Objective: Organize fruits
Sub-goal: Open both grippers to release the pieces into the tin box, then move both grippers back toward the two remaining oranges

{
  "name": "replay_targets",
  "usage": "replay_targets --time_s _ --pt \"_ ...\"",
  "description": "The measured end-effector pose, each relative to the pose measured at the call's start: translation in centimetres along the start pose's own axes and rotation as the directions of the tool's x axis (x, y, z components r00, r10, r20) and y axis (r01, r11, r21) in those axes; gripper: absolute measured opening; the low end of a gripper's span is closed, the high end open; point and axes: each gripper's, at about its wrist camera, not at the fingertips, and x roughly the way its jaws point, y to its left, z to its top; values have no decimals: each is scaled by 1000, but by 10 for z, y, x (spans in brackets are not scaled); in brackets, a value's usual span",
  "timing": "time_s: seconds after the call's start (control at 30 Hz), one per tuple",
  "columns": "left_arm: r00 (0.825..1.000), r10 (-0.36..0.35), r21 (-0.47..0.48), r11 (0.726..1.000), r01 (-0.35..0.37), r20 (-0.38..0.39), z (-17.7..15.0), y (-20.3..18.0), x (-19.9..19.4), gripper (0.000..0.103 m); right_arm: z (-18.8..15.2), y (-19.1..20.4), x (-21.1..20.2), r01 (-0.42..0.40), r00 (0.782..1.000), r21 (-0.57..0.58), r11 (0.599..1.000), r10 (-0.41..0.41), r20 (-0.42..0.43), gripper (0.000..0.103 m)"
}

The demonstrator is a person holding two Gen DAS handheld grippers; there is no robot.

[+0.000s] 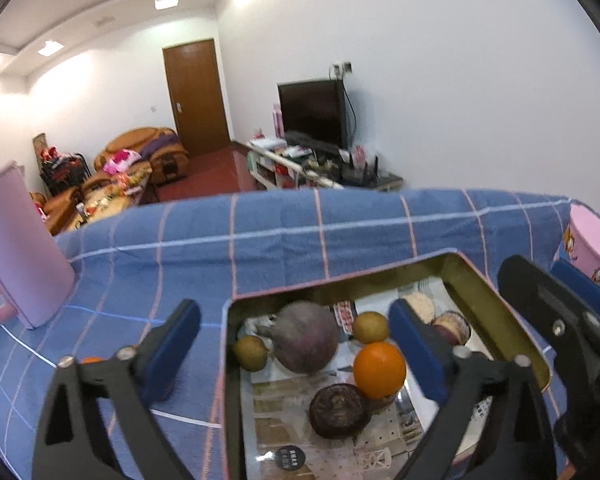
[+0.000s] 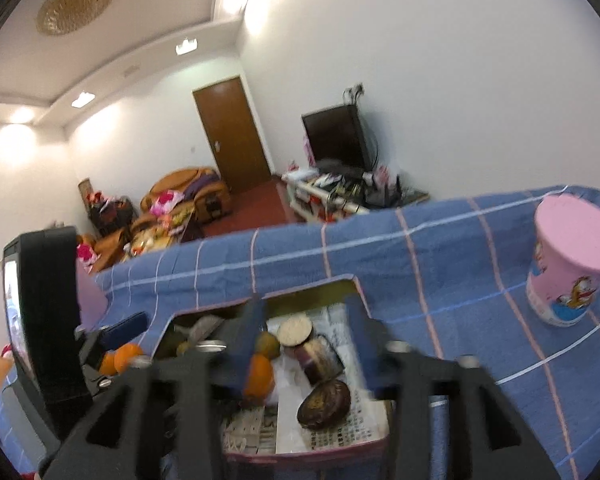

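— Where are the fruits kept?
— An orange (image 1: 379,369) is seen inside the tin (image 1: 496,312) (beside a dark fruit (image 1: 339,411)).
— And the fingers?
— Both the left gripper (image 1: 296,354) and the right gripper (image 2: 308,344) are held apart, nothing gripped.

A tabletop covered by a blue checked cloth (image 1: 284,240) with pink and white lines carries everything. A shallow rectangular tin tray (image 1: 496,300) with a gold inner wall sits on the cloth near the front. A pink pitcher (image 1: 16,248) stands on the cloth at the left, well apart from the tray. A pink cartoon-printed cup (image 2: 568,256) stands at the right. An orange (image 2: 126,356) lies on the cloth just left of the tray.
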Motion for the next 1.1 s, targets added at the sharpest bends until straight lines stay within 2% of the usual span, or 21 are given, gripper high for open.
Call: replay_targets --time_s 0.2,0.37,0.57,0.8,0.93,1.1 --pt "1000 22 2 1000 -22 -9 -4 22 -11 103 -2 -1 -12 41 994 4 999 -41 99 74" --pt "997 71 29 997 -71 -3 -14 48 -21 103 -7 3 -10 42 993 -7 999 -41 114 73" --pt "992 127 47 991 -128 10 -24 76 -25 103 -15 22 -15 64 987 -97 993 -49 152 73" --pt "991 131 15 991 -131 -15 -34 99 -18 103 -19 32 -14 79 987 -139 987 -58 148 73" --pt "992 123 -7 992 -123 -10 -34 103 -16 103 -21 34 -7 49 994 -90 995 -40 99 73" --pt "993 121 -22 992 -121 -7 -35 113 -17 103 -24 51 -2 42 997 -113 993 -34 72 73"
